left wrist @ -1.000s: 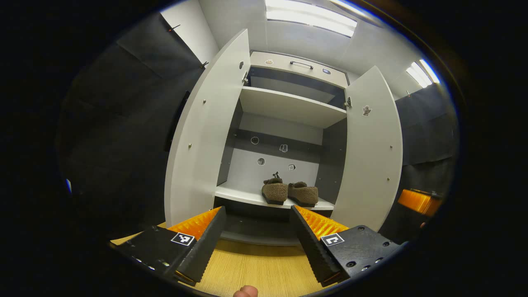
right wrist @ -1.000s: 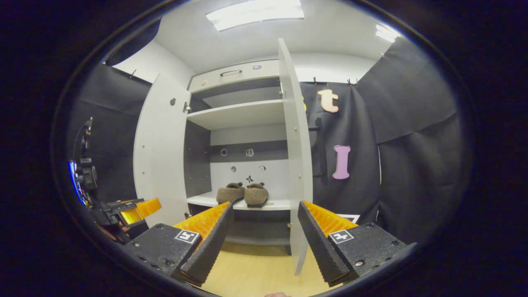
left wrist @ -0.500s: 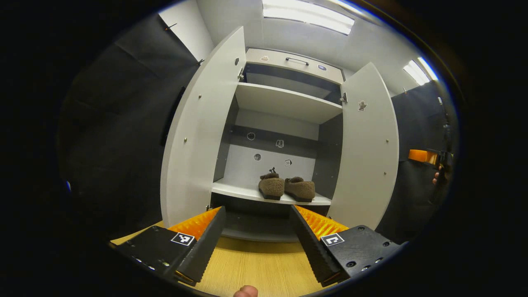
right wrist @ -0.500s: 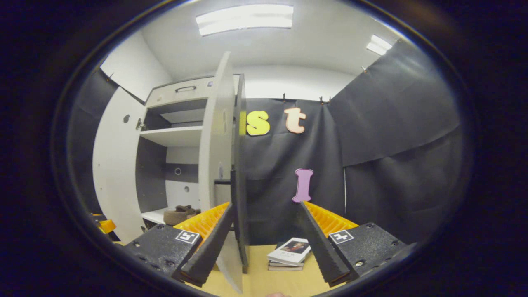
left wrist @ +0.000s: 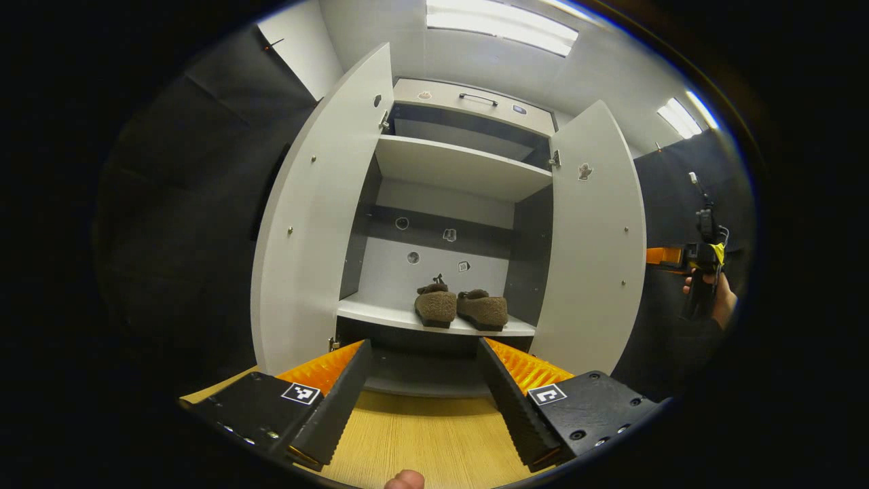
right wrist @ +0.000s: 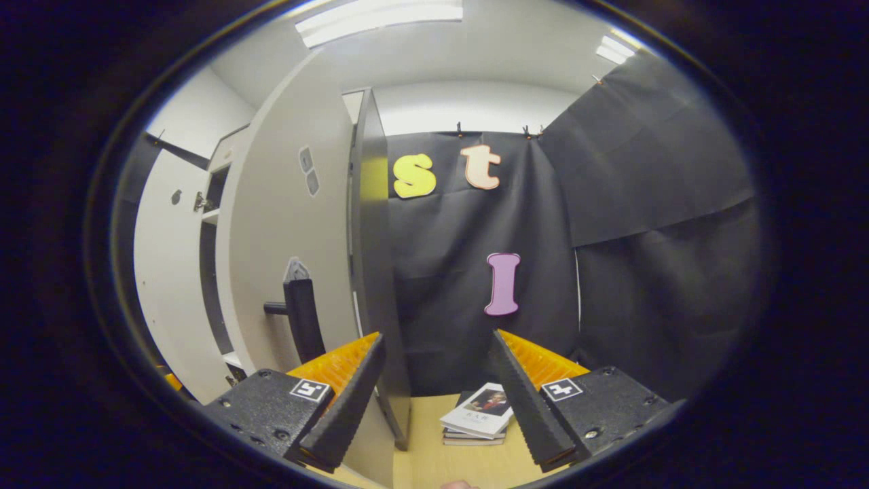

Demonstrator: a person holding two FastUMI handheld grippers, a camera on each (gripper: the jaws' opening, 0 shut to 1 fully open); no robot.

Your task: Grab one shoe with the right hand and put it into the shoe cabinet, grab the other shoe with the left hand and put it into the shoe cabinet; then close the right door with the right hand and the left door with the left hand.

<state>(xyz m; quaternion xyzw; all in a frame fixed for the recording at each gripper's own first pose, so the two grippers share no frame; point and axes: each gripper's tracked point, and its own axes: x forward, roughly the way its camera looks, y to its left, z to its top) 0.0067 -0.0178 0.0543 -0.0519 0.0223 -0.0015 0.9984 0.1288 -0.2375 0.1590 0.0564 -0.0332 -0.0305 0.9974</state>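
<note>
In the left gripper view two brown fuzzy shoes [left wrist: 460,308] stand side by side on the lower shelf of the white shoe cabinet [left wrist: 461,166]. Both doors hang open, the left door [left wrist: 312,224] and the right door [left wrist: 589,244]. My left gripper [left wrist: 424,401] is open and empty, well in front of the cabinet. At the far right a hand holds the right gripper [left wrist: 703,261] beyond the right door. In the right gripper view my right gripper [right wrist: 434,401] is open and empty, facing the outer face of the right door [right wrist: 285,244] with its dark handle [right wrist: 299,319].
A small stack of books [right wrist: 478,422] lies on the wooden floor [right wrist: 468,465] by the black cloth wall, to the right of the cabinet. An upper shelf [left wrist: 468,170] and a top drawer with a handle [left wrist: 478,100] sit above the shoes.
The right gripper has swung rightward around the open right door, from facing the shelf to facing the door's outer side. The left gripper has drawn back slightly. The shoes have not moved.
</note>
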